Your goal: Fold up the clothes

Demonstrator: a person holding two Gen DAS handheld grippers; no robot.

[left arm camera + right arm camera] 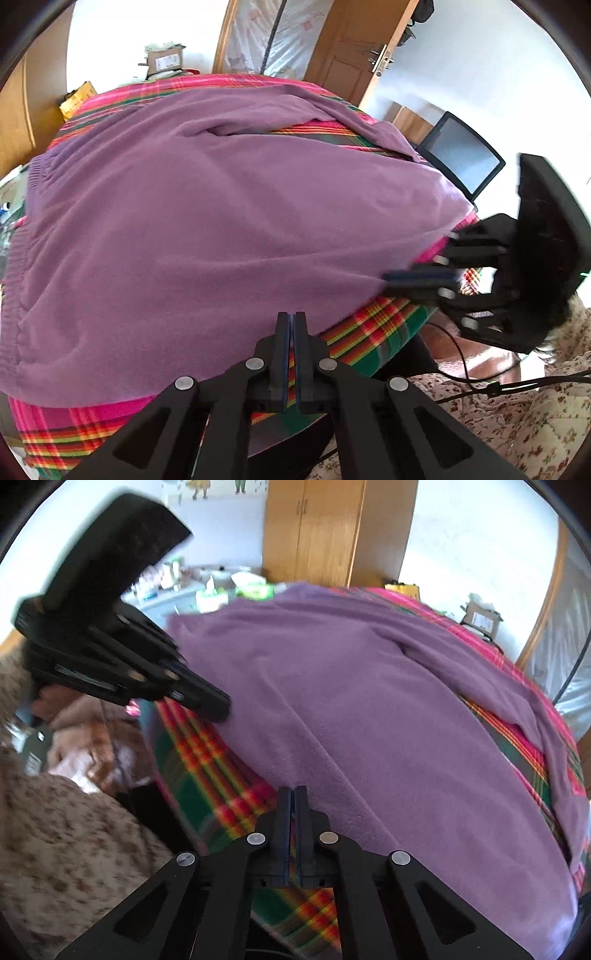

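Note:
A purple sweater (221,221) (351,720) lies spread over a table covered with a plaid cloth (380,332) (207,775). One sleeve is folded across its far side. My left gripper (291,315) is shut at the sweater's near edge, and the fabric edge runs into its closed jaws. The right wrist view shows that gripper (221,710) at the left, with its tip on the same edge. My right gripper (293,790) is shut further along that edge, where purple fabric meets plaid. In the left wrist view it (388,278) is blurred, its tip at the sweater's corner.
A person in a floral sleeve (517,406) (74,830) stands at the table's near side. A dark screen (461,155) stands beyond the right table edge. A wooden wardrobe (332,531), a door (351,48), a cardboard box (166,61) and a cluttered shelf (221,587) lie behind.

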